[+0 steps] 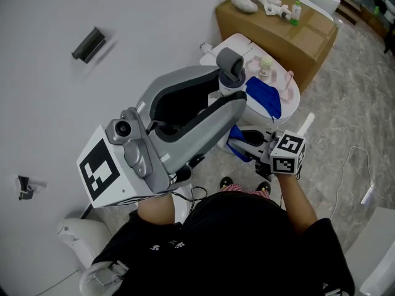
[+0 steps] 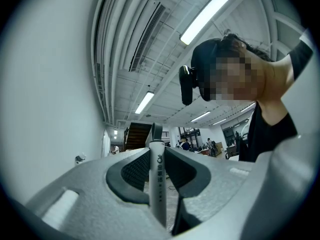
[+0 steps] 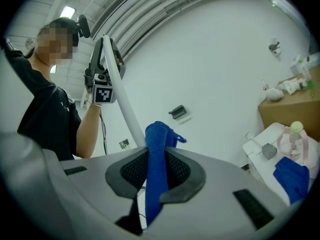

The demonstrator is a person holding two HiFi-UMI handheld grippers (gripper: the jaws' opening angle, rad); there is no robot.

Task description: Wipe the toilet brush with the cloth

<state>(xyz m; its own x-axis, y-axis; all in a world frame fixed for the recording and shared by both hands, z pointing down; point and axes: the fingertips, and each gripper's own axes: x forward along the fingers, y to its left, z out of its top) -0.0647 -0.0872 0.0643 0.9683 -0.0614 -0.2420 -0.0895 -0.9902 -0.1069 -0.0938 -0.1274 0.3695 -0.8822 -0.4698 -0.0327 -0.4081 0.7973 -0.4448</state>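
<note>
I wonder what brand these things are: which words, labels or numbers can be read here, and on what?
"宝家洁": printed down the toilet brush handle, between the jaws of the left gripper.
Smaller print below it on the handle: too small to read.
Marker cubes: black-and-white patterns only, no words.
Bottles on the cardboard box: labels too small to read.

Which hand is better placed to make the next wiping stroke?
Right. The right gripper is shut on the blue cloth, and the white brush handle stands just beyond it. The left gripper is shut on that handle, so it probably serves best holding it steady.
</note>
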